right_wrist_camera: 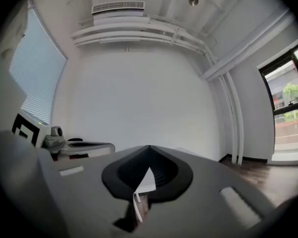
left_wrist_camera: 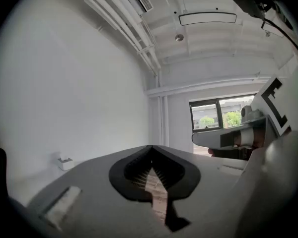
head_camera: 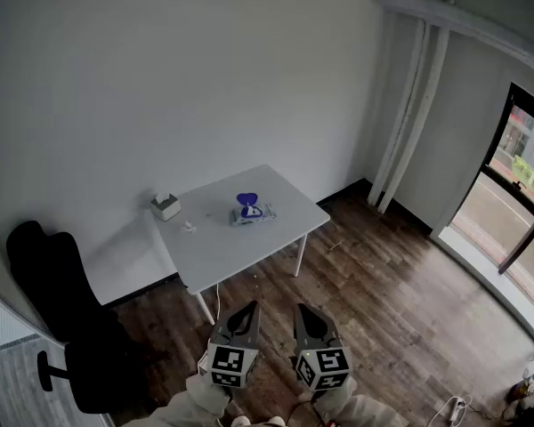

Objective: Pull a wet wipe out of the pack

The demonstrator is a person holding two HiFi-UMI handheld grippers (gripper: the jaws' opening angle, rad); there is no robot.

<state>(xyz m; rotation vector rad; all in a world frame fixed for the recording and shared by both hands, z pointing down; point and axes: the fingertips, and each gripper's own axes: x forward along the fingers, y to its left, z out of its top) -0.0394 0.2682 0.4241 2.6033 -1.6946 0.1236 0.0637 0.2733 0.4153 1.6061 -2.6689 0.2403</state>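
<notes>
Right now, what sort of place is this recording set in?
Probably a sparse office room: white table by a bare wall, black office chair nearby, wood floor running to a glazed door.

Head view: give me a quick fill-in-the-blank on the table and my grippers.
On the table, the pack has a ___ top.
The chair left of the table is ___.
The left gripper and right gripper both have their fingers ___.
Missing: blue; black; shut.
</notes>
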